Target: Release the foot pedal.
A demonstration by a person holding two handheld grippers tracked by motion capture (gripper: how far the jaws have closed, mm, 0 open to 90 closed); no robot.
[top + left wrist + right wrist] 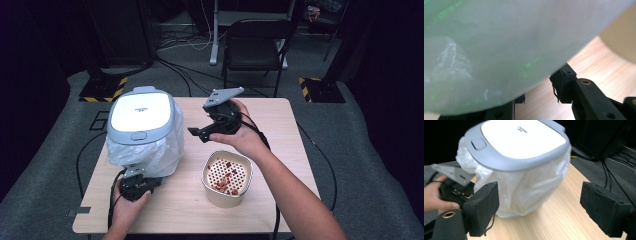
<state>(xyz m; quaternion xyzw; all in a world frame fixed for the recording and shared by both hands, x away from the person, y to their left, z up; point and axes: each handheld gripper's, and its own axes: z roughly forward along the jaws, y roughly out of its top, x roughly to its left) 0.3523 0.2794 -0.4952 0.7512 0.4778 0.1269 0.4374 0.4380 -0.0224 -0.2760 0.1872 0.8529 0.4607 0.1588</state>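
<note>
A small bin [142, 127] with a white lid and grey rim stands on the left of the table, lined with a white plastic bag [165, 150] that hangs over its sides. My left gripper [139, 184] sits low at the bin's near foot. In the left gripper view its jaws stand apart, with the bag [499, 50] bulging over the left one, so it is open. My right gripper [200, 125] hovers to the right of the bin and points at it. In the right gripper view it [539, 200] is open and empty, facing the bin [521, 157].
A cream pot [226, 177] with a perforated insert and red bits stands near the front right, below my right wrist. The wooden table [280, 130] has bare room at the back right. A black chair [255, 42] and cables lie on the floor beyond.
</note>
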